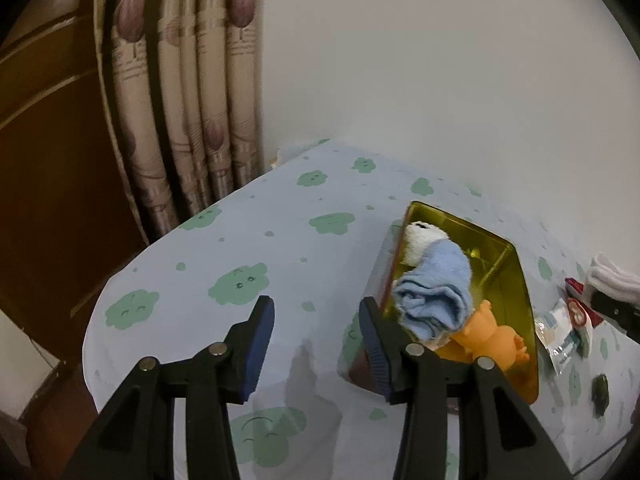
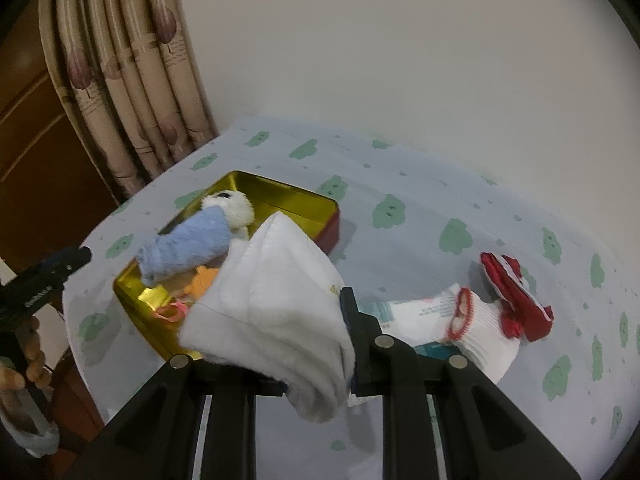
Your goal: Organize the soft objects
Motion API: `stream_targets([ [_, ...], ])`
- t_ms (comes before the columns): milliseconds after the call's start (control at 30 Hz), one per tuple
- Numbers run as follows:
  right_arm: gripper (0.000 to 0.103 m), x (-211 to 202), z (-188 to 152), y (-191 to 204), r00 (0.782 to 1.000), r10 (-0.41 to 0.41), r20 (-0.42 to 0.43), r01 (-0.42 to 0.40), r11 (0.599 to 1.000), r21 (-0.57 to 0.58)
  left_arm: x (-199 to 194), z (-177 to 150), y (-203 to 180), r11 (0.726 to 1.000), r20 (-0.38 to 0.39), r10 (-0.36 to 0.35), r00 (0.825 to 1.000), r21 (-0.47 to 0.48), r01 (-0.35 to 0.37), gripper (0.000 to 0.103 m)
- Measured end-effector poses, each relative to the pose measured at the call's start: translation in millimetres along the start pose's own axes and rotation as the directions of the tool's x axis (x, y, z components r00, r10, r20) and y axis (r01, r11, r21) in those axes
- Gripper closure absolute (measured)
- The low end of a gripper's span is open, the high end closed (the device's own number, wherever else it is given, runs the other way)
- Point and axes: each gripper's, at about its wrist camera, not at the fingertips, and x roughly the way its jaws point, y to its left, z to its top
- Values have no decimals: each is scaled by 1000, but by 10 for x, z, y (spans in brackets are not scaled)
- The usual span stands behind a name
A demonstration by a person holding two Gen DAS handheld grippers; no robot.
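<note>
Right wrist view is showing the white cloth (image 2: 276,304) hanging bunched from the right gripper (image 2: 316,360), whose jaws are clamping together on its lower folds, while the loose upper part is drooping toward the gold tin (image 2: 296,196). That tin is sitting toward the table's curtain-side edge and is already holding a blue towel (image 2: 188,246), a white plush toy (image 2: 232,206) and an orange toy (image 2: 204,280). On the table (image 2: 420,184) beyond the gripper, a white sock with red trim (image 2: 484,328) and a red cloth (image 2: 516,292) are lying just beside each other, near a plastic packet (image 2: 416,308). The left gripper (image 1: 316,344) is standing with its jaws apart and nothing between them, close to the tin's near wall. My worry: the blue towel is already overhanging the rim, so a dangling cloth may be catching on it, dragging it out or landing half outside.
</note>
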Motion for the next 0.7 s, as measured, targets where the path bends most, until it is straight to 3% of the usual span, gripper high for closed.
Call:
stream_targets([
  [367,85,68,197,281,997,71,-2,-71,997,-18,88,7,205,996,-41,13,999,-90,-16,57],
  [700,84,444,354,623,996,82,-46,-84,995,-51,116,-13,226,994,-57,7,998,-104,-13,57],
])
